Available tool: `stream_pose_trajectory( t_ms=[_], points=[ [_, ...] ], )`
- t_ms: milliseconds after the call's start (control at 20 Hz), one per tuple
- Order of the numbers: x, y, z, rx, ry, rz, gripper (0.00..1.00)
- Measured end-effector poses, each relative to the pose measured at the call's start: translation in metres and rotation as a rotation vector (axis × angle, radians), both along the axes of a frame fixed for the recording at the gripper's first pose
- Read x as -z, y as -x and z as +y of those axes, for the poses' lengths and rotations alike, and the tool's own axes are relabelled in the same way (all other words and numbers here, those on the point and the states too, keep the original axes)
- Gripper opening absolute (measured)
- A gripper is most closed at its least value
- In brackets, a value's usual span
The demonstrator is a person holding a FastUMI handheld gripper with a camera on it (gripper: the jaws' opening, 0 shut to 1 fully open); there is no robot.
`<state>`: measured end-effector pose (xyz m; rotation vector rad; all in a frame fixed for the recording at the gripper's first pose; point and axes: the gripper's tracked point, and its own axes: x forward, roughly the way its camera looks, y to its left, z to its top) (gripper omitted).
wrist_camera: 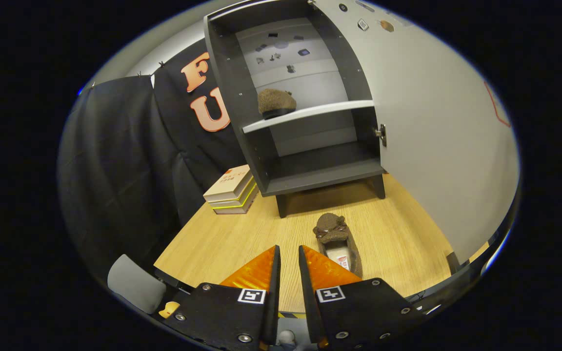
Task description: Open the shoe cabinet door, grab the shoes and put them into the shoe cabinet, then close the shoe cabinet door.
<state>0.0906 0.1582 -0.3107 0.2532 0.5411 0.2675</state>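
The dark grey shoe cabinet [310, 175] stands at the back of the wooden table [242, 234], its door [437, 146] swung wide open to the right. One brown fuzzy slipper [276, 102] sits on the pale middle shelf [310, 114]. A second brown slipper [338, 241] lies on the table in front of the cabinet, toe toward it, just ahead of and right of my fingers. My gripper [289, 249] hovers above the table's near edge, pointing at the cabinet. Its fingers stand almost together with only a thin gap, and nothing is between them.
A stack of books [232, 190] lies on the table left of the cabinet, against the black cloth wall [130, 161]. A grey rounded object [130, 282] sits off the table's near left corner. The open door walls off the table's right side.
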Motion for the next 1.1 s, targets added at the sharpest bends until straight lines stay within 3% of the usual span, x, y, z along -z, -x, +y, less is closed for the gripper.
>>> stream_pose_trajectory(
  t_ms=[300, 550, 850, 1100],
  points=[
    [0.082, -0.048, -0.005, 0.050, 0.081, 0.105, 0.24],
    [0.132, -0.072, -0.006, 0.045, 0.111, 0.205, 0.24],
    [0.162, -0.097, 0.004, 0.038, 0.131, 0.255, 0.24],
    [0.176, -0.112, 0.004, 0.062, 0.122, 0.268, 0.14]
  ],
)
